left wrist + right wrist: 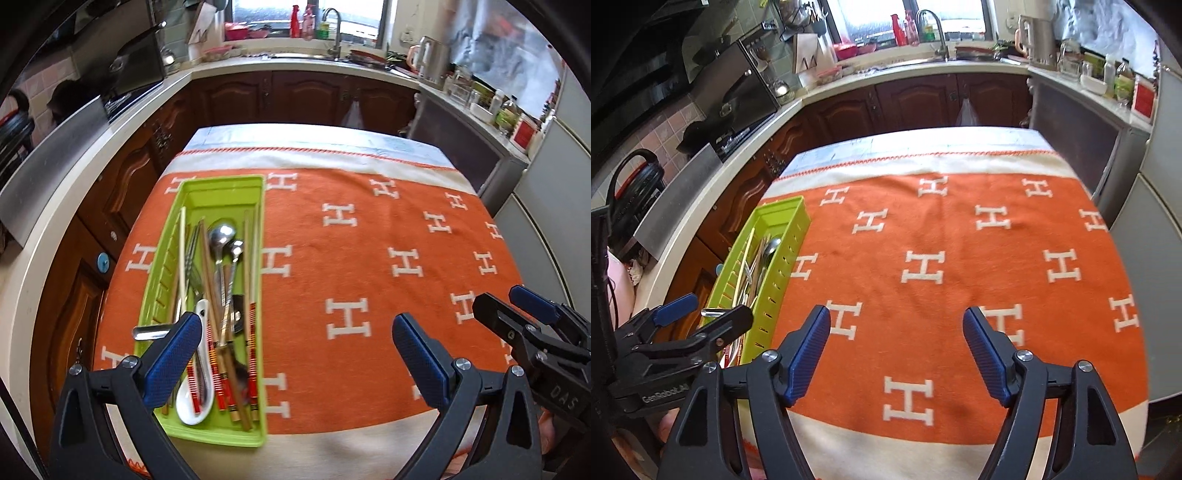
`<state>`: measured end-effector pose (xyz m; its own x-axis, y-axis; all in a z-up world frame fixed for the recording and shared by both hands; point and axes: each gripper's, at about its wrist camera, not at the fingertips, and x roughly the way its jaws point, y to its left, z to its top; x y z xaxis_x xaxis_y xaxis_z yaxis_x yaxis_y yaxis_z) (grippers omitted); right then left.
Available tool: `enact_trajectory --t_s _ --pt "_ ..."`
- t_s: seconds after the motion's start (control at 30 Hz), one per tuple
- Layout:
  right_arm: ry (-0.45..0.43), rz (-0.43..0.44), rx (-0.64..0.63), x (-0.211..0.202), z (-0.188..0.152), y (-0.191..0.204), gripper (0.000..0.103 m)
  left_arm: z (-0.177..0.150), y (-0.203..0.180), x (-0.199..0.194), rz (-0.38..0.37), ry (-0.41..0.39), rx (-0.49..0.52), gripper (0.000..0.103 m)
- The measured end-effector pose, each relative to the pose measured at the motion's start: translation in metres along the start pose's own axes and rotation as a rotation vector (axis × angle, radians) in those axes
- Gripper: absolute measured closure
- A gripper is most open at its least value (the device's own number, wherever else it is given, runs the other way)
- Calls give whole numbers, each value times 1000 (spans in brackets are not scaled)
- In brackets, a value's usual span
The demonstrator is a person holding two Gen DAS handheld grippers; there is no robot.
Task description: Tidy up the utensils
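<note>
A green plastic utensil tray [221, 184] lies on the left side of the orange cloth; it also shows in the right wrist view [783, 218]. In it lie metal spoons [221, 236], wooden chopsticks [246, 258], a white ceramic spoon [195, 402] and forks. My left gripper [295, 350] is open and empty, just above the tray's near end and the cloth. My right gripper [897, 350] is open and empty above the cloth's middle front. The right gripper shows at the left wrist view's right edge [517, 306]; the left gripper shows in the right wrist view [709, 310].
The table carries an orange cloth with white H letters [369, 258]. Dark wooden cabinets [303, 99] and a counter with a sink [306, 55] run behind and to the left. A grey fridge [1160, 221] stands at the right.
</note>
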<state>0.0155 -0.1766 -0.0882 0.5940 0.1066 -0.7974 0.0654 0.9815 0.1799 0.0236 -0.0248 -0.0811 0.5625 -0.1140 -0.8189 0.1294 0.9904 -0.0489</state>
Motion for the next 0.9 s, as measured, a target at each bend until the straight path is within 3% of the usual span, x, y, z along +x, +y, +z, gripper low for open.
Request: enact_trajectory --t_s 0.37,0.67,0.9 --pt "-159 -14 -15 -72 9 -10 17 19 -38 -41 52 -71 44 1" --pt "-195 -5 -23 -100 3 -11 16 13 -41 -59 85 -122 24 1" --pt "-178 14 -4 -98 -2 -12 16 9 -37 -57 69 -108 5 1"
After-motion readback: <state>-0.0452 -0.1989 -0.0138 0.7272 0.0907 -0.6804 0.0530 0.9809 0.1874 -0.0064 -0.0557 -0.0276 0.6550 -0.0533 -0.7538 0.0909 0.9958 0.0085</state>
